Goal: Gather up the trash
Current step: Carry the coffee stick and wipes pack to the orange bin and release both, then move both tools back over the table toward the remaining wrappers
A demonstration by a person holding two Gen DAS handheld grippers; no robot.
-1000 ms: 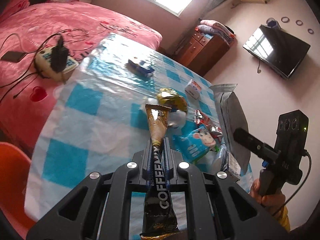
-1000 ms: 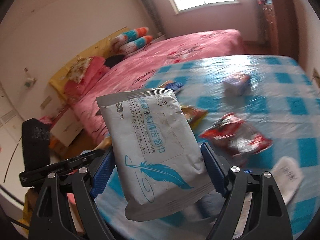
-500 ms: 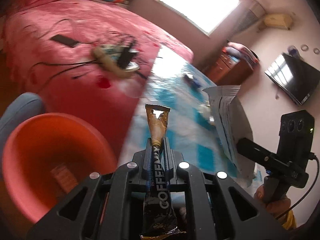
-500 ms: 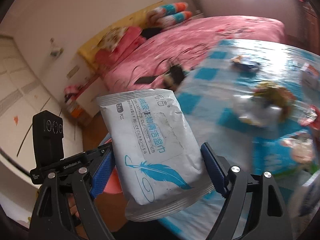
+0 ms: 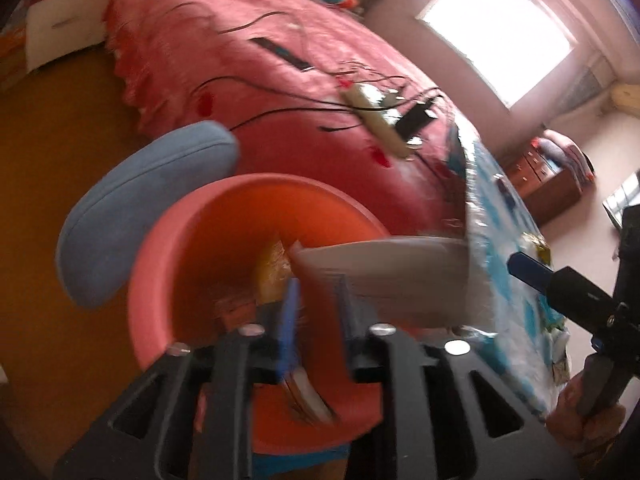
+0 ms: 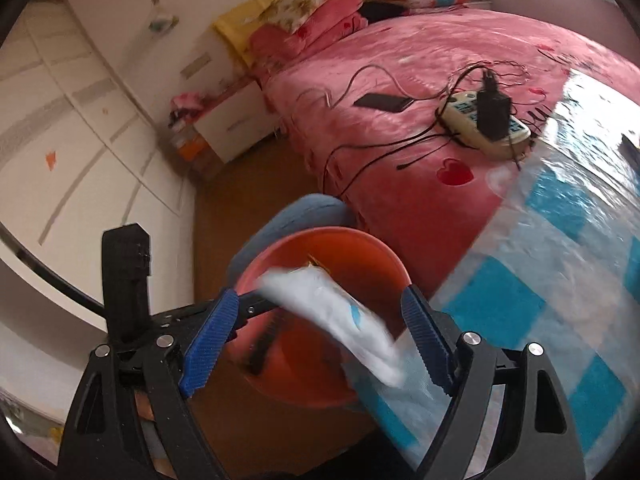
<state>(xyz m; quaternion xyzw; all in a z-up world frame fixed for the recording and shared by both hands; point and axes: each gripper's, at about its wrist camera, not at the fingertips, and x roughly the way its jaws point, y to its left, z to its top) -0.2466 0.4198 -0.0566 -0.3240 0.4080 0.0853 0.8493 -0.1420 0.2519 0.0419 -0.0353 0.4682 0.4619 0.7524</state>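
Both grippers have swung from over the checked table (image 6: 560, 280) to above the orange basin (image 5: 168, 280). The left gripper (image 5: 316, 312) has just been opening — its jaws stand narrowly apart and empty; the coffee sachet it pinched has gone from between them. The right gripper (image 6: 316, 332) gapes wide, and the white wipes pack (image 6: 332, 308), blurred, tilts loose between its pads over the basin — whether it touches them I cannot tell.
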